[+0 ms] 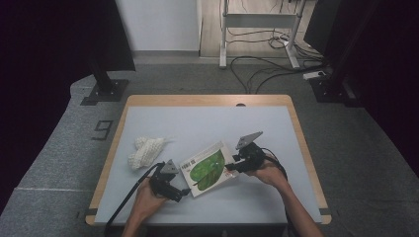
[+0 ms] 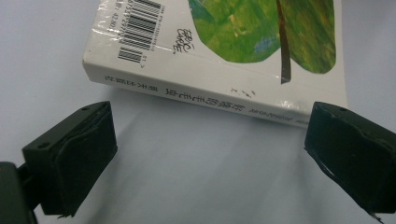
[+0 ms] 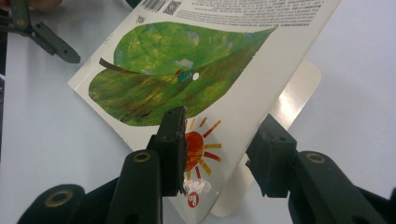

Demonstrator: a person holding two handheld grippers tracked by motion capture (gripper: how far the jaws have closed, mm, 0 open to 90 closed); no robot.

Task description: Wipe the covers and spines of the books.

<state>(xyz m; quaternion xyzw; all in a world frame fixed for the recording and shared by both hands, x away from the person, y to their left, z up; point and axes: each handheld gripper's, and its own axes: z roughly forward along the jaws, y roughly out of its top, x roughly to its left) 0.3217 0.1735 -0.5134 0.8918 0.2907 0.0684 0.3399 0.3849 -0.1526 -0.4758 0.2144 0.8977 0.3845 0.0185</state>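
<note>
A white picture book with a big green leaf on its cover lies at the table's front middle. In the right gripper view its cover is tilted up off a cream page. My right gripper is shut on the cover's corner by the orange sun, one pad on the face and one behind the edge; in the high view the right gripper sits at the book's right edge. My left gripper stands open just short of the spine, touching nothing; from above the left gripper is at the book's front left corner.
A crumpled white knitted cloth lies left of the book. The pale table top has a wooden rim. Cables and stand legs lie on the floor beyond the far edge.
</note>
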